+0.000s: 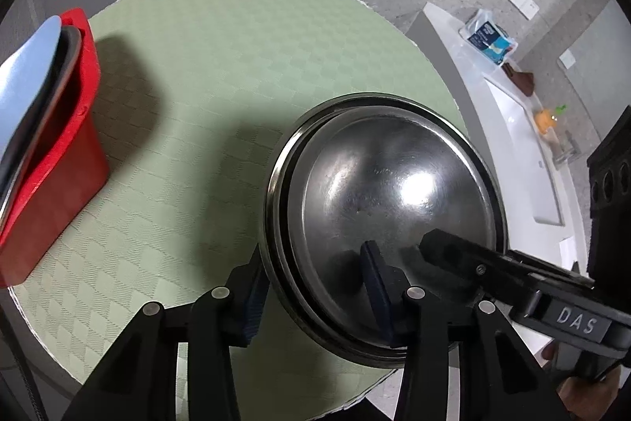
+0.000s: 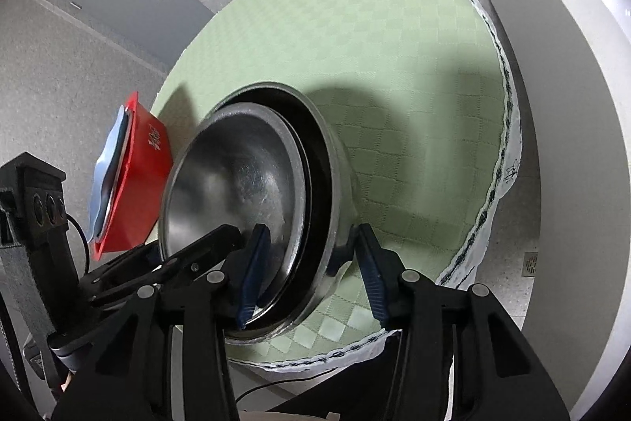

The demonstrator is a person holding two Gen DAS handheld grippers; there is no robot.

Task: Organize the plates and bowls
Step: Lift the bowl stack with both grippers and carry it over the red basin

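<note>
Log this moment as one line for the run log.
left gripper: open astride bowl stack rim | right gripper: open astride rim | red bin: holds plates

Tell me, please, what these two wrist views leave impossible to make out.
- Left wrist view: the red plastic bin's contents, cut off by the frame edge.
- Right wrist view: the Chinese-looking characters on that bin, too small to read.
- Both views: how many nested steel bowls there are, hidden by the top one; only rims show.

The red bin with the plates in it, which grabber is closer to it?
Left. The left gripper straddles the near rim of the steel bowls, on the side facing the red bin. The right gripper straddles the bowls' rim on the far side.
</note>
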